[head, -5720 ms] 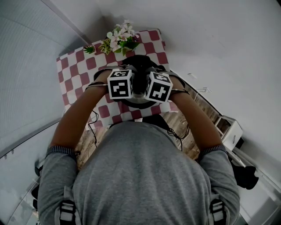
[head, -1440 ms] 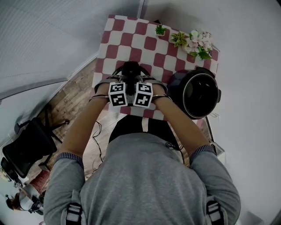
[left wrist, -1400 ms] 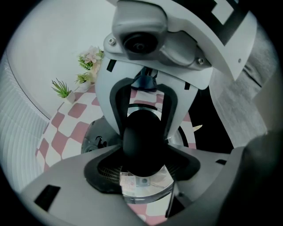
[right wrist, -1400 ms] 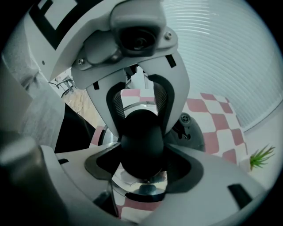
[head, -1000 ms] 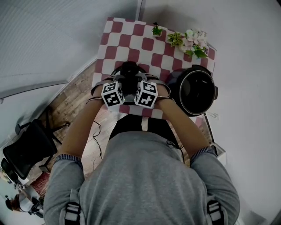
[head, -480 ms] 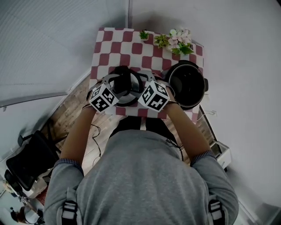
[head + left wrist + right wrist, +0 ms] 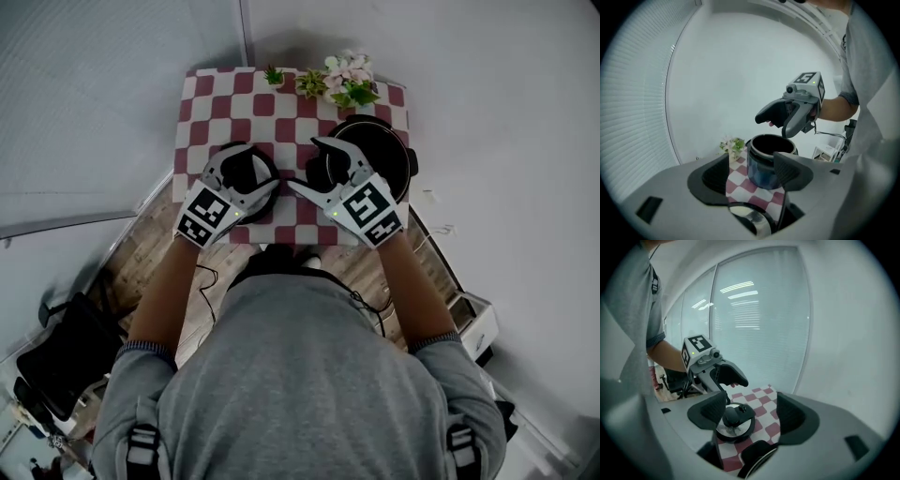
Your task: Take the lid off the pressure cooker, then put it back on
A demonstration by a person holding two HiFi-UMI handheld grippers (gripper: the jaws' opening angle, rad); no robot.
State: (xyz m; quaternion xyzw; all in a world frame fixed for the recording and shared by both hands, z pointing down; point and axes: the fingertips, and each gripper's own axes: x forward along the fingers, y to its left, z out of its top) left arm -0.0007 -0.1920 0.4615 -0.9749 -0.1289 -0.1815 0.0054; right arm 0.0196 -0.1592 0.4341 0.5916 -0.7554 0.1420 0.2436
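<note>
No legible text, brand, number or label appears in any view. The only printed signs are black-and-white square marker patterns. In the head view they stand on the cube (image 7: 206,214) of the left gripper (image 7: 248,171), at 10 o'clock from frame centre. They also stand on the cube (image 7: 370,211) of the right gripper (image 7: 303,163), at 2 o'clock. The patterns carry no letters or digits.

Table (image 7: 202,103): covered with checked cloth
Lid (image 7: 242,169): laid by left edge
Pressure cooker (image 7: 375,150): stood at right edge
Flowers (image 7: 345,77): set along far edge
</note>
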